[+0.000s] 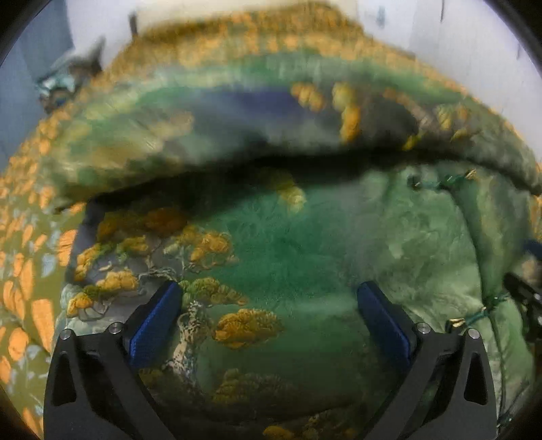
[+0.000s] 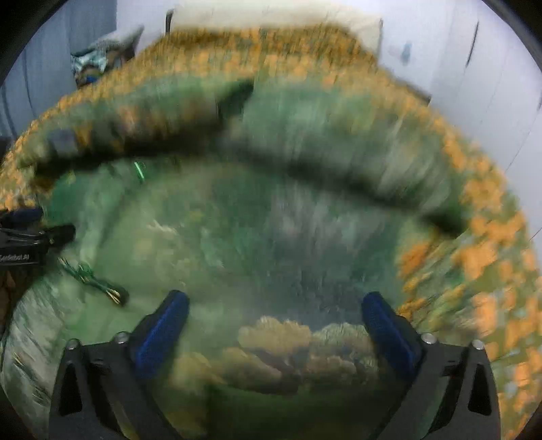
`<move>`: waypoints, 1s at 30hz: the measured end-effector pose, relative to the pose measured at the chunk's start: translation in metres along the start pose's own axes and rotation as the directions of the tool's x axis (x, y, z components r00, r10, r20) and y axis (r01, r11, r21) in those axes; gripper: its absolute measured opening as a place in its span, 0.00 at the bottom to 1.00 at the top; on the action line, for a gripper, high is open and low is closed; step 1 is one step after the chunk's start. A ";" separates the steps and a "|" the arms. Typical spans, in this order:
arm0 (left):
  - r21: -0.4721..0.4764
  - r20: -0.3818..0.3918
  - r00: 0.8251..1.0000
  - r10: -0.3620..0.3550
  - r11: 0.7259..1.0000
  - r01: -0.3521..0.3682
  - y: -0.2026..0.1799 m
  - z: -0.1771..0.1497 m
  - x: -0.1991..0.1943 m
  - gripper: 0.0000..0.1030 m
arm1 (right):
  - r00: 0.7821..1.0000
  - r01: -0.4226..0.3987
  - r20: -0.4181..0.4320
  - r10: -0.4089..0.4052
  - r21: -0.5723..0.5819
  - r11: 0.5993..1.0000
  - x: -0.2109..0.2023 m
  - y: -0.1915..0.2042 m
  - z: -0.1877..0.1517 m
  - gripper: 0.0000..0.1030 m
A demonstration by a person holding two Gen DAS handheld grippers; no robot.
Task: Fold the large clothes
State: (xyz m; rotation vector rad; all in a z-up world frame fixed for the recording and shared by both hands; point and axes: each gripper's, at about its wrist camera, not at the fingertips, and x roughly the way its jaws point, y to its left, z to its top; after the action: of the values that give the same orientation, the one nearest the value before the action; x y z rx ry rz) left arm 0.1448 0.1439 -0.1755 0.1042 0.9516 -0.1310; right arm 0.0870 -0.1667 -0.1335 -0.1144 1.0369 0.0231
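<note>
A large green garment (image 1: 305, 250) printed with orange-yellow trees lies on a bed, its far part folded over into a thick roll (image 1: 237, 135). Green cord fastenings (image 1: 440, 182) show on it. My left gripper (image 1: 271, 294) is open just above the cloth, holding nothing. In the right wrist view the same garment (image 2: 271, 237) fills the frame, blurred, with a cord fastening (image 2: 98, 284) at the left. My right gripper (image 2: 274, 304) is open over the cloth, empty. The other gripper (image 2: 30, 233) shows at the left edge.
The bedspread (image 1: 30, 270) is olive with orange leaves and runs under and around the garment. A pale headboard (image 2: 271, 20) and white walls stand behind. A cluttered chair or stand (image 2: 98, 57) is at the far left.
</note>
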 end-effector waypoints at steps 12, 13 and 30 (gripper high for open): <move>0.014 -0.015 1.000 0.026 1.000 -0.026 0.014 0.001 0.010 1.00 | 0.996 -0.022 0.082 0.021 0.015 1.000 0.000 -0.018 -0.014 1.00; 0.015 -0.015 1.000 0.027 1.000 -0.027 0.014 0.001 0.009 1.00 | 0.996 -0.031 0.084 0.030 0.021 0.999 0.000 -0.022 -0.015 1.00; 0.019 -0.015 0.999 0.031 0.999 -0.031 0.006 0.004 0.009 1.00 | 0.996 -0.026 0.083 0.025 0.017 1.000 0.000 -0.009 -0.014 1.00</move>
State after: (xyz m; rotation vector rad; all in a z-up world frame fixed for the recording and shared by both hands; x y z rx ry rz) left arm 0.1541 0.1481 -0.1799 0.1375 0.9633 -0.1110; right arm 0.0762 -0.1776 -0.1399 -0.0835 0.9558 0.0414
